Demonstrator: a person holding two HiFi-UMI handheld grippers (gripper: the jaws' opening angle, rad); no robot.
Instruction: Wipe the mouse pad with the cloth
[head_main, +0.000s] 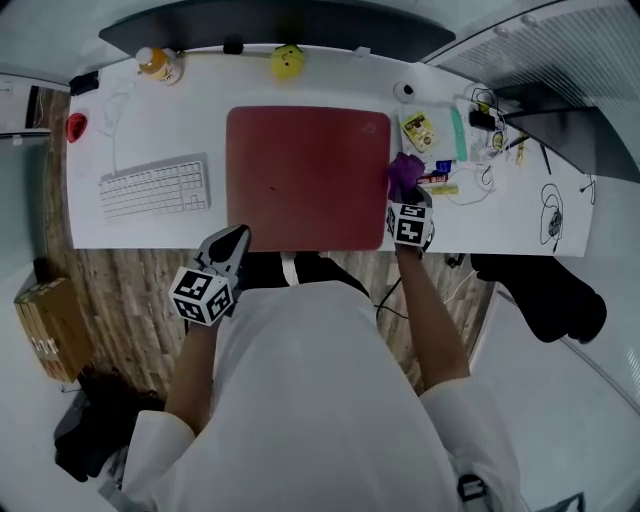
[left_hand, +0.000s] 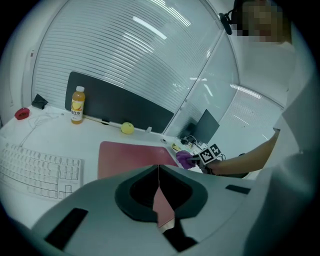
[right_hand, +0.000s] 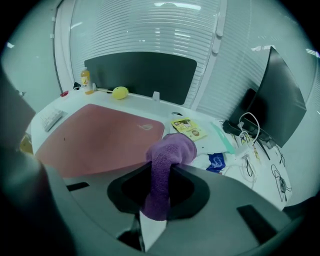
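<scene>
A white bench (head_main: 200, 90) stands before slatted blinds, with wood-look floor (head_main: 130, 290) showing below its front edge. A red mouse pad (head_main: 305, 175) lies flat at the middle of the bench. A white keyboard (head_main: 155, 188) sits just to the left of the pad, slightly skewed. At the back edge stand a bottle (head_main: 157, 65) of orange drink and a small yellow object (head_main: 287, 60). On the right are a yellow packet (head_main: 417, 128), loose cables and a dark monitor (head_main: 560, 135).

The right gripper (head_main: 405, 198) is at the pad's right edge, towards the near corner. Its jaws are clamped on the purple cloth (right_hand: 170, 150). One strip of cloth runs down between the jaws, and the rest bunches into a rounded wad past their tips. The wad sits just beside the pad's right edge, over the white surface rather than over the red. Whether it touches the bench cannot be told.

The left gripper (left_hand: 158, 170) is at the pad's near left corner, by the front edge of the bench, well apart from the cloth. Its jaws are together with nothing between them. Only a thin slit shows between them, with the red of the pad behind it.
</scene>
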